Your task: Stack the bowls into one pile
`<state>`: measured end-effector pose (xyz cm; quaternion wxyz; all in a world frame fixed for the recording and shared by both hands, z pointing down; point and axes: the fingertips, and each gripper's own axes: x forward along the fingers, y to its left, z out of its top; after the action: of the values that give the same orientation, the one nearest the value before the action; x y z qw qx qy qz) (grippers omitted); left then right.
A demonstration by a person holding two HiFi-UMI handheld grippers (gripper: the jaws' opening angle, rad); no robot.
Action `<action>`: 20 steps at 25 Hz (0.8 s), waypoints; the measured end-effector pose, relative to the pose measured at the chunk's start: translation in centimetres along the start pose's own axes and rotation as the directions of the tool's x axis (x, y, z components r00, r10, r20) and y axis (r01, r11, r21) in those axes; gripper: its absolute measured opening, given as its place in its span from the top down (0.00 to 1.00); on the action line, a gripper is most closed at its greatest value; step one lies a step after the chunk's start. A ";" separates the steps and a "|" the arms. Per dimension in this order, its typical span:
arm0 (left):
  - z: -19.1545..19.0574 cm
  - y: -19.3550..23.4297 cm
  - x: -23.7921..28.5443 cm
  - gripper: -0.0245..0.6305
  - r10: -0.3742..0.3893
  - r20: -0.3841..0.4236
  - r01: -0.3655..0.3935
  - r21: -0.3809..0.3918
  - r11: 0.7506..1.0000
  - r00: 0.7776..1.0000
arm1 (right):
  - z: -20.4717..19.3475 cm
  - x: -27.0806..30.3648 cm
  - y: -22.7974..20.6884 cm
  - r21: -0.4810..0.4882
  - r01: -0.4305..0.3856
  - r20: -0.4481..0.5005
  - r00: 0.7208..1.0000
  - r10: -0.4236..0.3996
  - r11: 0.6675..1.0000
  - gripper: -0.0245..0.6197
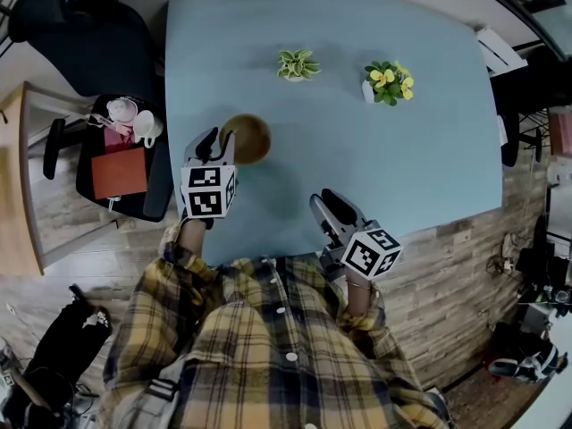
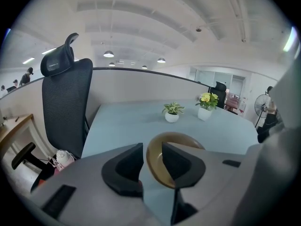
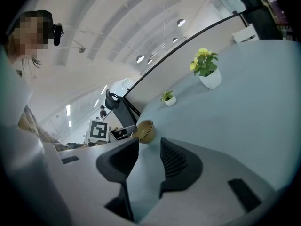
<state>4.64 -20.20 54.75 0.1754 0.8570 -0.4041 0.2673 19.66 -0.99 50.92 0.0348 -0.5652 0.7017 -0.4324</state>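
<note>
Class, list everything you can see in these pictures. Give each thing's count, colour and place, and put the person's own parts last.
table: one, pale blue, fills the middle of the head view
bowl pile: one, olive-brown, on the table's left part; how many are nested cannot be told
leafy plant: one, green in a white pot, far side of the table
flowering plant: one, yellow blooms in a white pot, right of the leafy plant
office chair: one, black, beyond the table's far left corner
folder: one, red, on a dark seat left of the table
bag: one, black, on the floor at lower left
shirt: one, yellow plaid, on the person
left gripper: one, grey, jaws apart astride the bowl pile's rim
right gripper: one, grey, jaws apart, empty, over the near table edge
</note>
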 end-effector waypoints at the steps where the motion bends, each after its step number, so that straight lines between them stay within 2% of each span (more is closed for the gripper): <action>1: 0.0 0.0 -0.1 0.78 0.002 0.003 -0.002 0.004 1.000 1.000 | 0.1 0.0 0.1 -0.002 -0.004 0.001 1.000 0.004 1.000 0.73; 7: 0.9 0.1 -1.2 0.75 0.015 0.034 -0.015 0.015 1.000 0.999 | 0.6 0.2 1.0 -0.032 -0.025 0.005 1.000 0.025 0.999 0.73; 10: 2.1 0.3 -2.7 0.75 0.026 0.076 -0.027 0.017 1.000 0.997 | 1.3 0.3 1.7 -0.071 -0.039 0.003 0.999 0.039 0.997 0.73; 16: 4.5 1.0 -7.0 0.76 0.048 0.162 -0.047 -0.010 0.999 0.986 | 4.0 0.3 4.4 -0.205 -0.109 0.039 0.992 0.120 0.973 0.73; 20: 5.6 0.2 -10.3 0.76 0.046 0.218 -0.042 -0.023 0.999 0.975 | 5.9 0.2 6.1 -0.317 -0.114 0.049 0.989 0.137 0.941 0.73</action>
<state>0.81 -17.07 44.15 0.1315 0.8704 -0.4423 0.1717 18.10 -4.61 43.33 -0.0034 -0.5325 0.7944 -0.2921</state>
